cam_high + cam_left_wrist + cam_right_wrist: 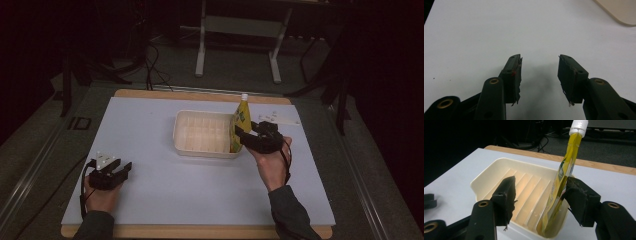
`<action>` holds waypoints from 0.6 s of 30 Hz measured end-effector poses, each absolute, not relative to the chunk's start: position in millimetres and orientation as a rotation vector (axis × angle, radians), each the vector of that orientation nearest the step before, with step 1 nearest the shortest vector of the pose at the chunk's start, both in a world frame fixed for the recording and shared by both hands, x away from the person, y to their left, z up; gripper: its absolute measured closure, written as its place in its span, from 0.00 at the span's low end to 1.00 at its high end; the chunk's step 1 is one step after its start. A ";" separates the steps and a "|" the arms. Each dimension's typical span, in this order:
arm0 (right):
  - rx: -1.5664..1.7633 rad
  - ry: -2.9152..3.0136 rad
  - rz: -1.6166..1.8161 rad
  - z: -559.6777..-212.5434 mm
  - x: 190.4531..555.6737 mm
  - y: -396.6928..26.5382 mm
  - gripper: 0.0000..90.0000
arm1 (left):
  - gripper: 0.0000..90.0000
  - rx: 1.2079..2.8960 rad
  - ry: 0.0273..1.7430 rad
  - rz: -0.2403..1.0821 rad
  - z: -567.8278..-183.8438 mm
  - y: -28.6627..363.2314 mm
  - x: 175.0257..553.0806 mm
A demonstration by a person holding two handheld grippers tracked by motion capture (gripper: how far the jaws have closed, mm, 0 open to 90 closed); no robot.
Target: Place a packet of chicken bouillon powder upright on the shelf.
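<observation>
A yellow pouch (241, 121) with a white cap stands nearly upright in the right end of a cream ribbed tray (200, 134) at the table's middle. My right gripper (251, 132) is open around that end of the tray. In the right gripper view the pouch (564, 177) leans against the inner face of the right jaw, while the left jaw hangs over the tray (499, 170) floor, well away from it; that gripper (540, 180) grips nothing. My left gripper (123, 165) rests open on the white table top at the front left, and the left gripper view (539, 57) has only bare table between its jaws.
A white mat (165, 190) covers the wooden table. A small white paper slip (280, 118) lies behind the right hand. A corner of the tray (621, 12) sits ahead and right of the left gripper. A pale metal stand (240, 30) and cables are on the floor beyond.
</observation>
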State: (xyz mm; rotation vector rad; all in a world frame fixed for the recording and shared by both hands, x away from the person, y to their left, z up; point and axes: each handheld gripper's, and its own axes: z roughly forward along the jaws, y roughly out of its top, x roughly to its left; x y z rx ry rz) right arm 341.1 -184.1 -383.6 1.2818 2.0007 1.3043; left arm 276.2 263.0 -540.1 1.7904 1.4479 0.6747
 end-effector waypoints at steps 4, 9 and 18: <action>1.259 2.018 1.310 -381.9 333.4 -188.2 0.46 | 0.59 1.790 1.449 0.675 -540.1 263.0 276.2; 1.253 2.063 1.305 -386.5 326.6 -193.8 0.48 | 0.59 1.786 1.450 0.672 -539.9 263.5 275.9; 1.283 2.131 1.259 -411.4 318.1 -205.5 0.60 | 0.59 1.784 1.450 0.676 -540.0 263.3 275.9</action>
